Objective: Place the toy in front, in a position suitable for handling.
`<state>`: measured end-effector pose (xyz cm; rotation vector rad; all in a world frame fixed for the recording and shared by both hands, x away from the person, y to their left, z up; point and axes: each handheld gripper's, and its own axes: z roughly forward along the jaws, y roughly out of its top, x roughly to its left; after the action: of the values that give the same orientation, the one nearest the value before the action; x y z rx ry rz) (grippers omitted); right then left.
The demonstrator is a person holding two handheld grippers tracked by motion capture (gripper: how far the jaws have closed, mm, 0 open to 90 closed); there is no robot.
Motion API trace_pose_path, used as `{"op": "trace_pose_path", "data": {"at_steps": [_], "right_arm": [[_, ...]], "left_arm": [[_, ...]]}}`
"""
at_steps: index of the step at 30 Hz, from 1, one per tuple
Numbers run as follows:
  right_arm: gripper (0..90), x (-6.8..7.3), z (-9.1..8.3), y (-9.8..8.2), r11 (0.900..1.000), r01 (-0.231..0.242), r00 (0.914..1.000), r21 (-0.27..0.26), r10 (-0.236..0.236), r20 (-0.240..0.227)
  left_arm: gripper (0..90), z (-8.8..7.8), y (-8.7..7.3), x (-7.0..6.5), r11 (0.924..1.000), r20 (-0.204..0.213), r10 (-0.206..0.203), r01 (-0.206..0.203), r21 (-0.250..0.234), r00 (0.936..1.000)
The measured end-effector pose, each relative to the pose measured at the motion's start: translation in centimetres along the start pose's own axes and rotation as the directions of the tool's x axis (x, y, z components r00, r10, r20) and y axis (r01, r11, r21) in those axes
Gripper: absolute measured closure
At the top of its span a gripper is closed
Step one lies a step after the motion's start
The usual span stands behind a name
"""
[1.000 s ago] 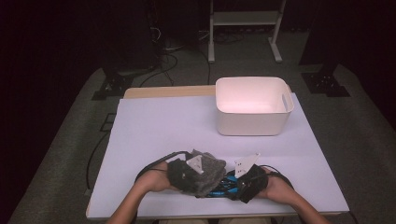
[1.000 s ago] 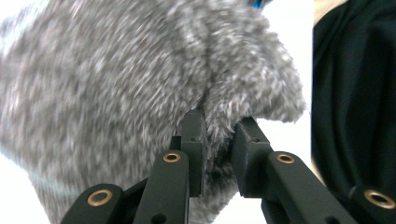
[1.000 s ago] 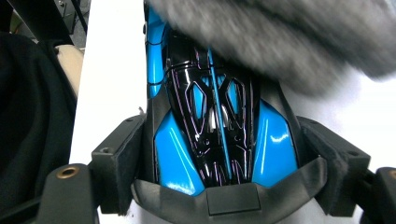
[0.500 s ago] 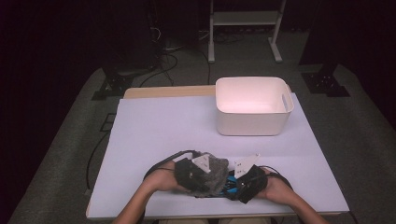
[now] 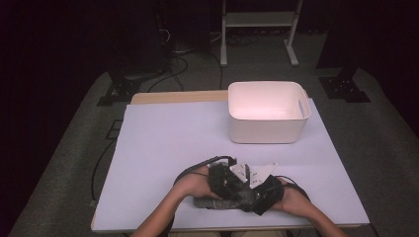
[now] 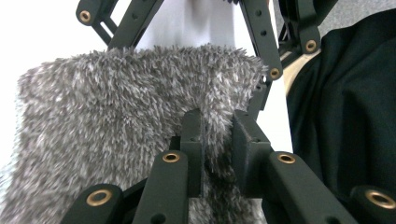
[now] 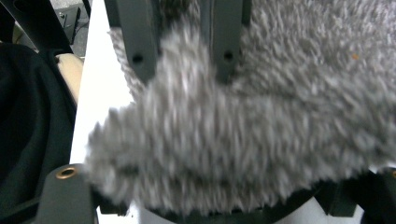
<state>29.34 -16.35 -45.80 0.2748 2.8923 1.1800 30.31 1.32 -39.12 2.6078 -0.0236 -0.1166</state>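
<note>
Dark studio floor, grey carpet, with a pale metal stand (image 5: 258,24) at the back whose upper part is cut off by the frame, and cables trailing in shadow to its left. Table (image 5: 163,148): white top, a strip of bare wood showing along its far edge. White tub (image 5: 267,112): rectangular, slotted handle on its right wall, standing on the far right part of the table, well apart from the hands. Grey fluffy cloth (image 5: 222,202): shaggy pile, lying bunched at the near edge of the table between the two hands; in the high view most of it is covered by the grippers, so its full outline cannot be made out. Left gripper (image 6: 217,140): jaws clenched on a fold of the cloth, the pile bulging up between and around the two black tips. Right gripper (image 5: 264,195): in its own view the cloth lies over the jaws and hides the tips, blurred, so whether it grips or merely lies under the cloth cannot be told. Both hands rest close together, the grippers nearly touching above the cloth. Dark garment of the person shows at the edge of both gripper views, cut off.
</note>
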Motion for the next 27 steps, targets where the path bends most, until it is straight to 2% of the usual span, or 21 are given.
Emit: {"op": "trace_pose_path", "data": {"at_steps": [1,4,5,7,10,12,14,17,20,21,27], "right_arm": [[21.2,0.0,0.0,0.0,1.000,-0.004,1.0000,-0.001,0.004,-0.003],[21.2,-0.1,0.0,0.0,1.000,-0.013,0.9999,-0.006,0.013,-0.009],[21.1,-0.2,-0.1,-0.1,1.000,-0.017,0.9998,-0.004,0.017,-0.010],[20.8,-0.2,-0.2,-0.1,1.000,-0.022,0.9997,-0.001,0.022,-0.010],[19.0,-0.2,-0.4,-0.3,0.999,-0.037,0.9993,-0.004,0.037,-0.008],[19.1,-0.2,-0.6,-0.5,0.999,-0.037,0.9993,-0.005,0.037,-0.006],[19.6,-0.1,-0.7,-0.6,0.999,-0.034,0.9994,-0.007,0.034,-0.003],[20.6,-0.1,-0.6,-0.6,1.000,-0.027,0.9996,-0.012,0.027,-0.004],[20.6,-0.2,-0.5,-0.5,1.000,-0.005,1.0000,-0.008,0.005,0.003],[20.6,-0.2,-0.5,-0.5,1.000,-0.011,0.9999,-0.009,0.011,0.000],[21.1,0.0,-0.4,-0.5,1.000,-0.005,0.9999,-0.006,0.005,0.012]], "left_arm": [[71.6,-0.7,-0.2,-0.1,0.9999,-0.008,-0.007,0.007,-0.015,0.9999],[66.8,-1.4,-0.1,-0.3,0.9993,-0.014,-0.011,0.010,-0.037,0.9998],[61.7,-1.8,0.0,-0.4,0.9986,-0.021,-0.014,0.013,-0.051,0.9997],[60.1,-2.2,0.3,-0.5,0.9972,-0.028,-0.019,0.017,-0.072,0.9994],[56.1,-1.6,0.7,-0.2,0.9986,-0.061,-0.030,0.028,-0.044,0.9976],[53.6,-0.6,0.7,0.1,0.9990,-0.062,-0.045,0.044,-0.012,0.9971],[53.7,0.4,0.7,0.3,0.9992,-0.059,-0.034,0.035,0.020,0.9977],[55.1,1.3,1.0,0.4,0.9983,-0.055,-0.057,0.058,0.007,0.9969],[57.9,1.8,1.6,0.5,0.9987,-0.055,-0.050,0.050,0.012,0.9972],[61.8,2.0,1.7,0.5,0.9989,-0.062,-0.043,0.044,0.018,0.9972],[69.9,1.5,1.1,0.3,0.9993,-0.074,-0.027,0.029,0.025,0.9969]]}}
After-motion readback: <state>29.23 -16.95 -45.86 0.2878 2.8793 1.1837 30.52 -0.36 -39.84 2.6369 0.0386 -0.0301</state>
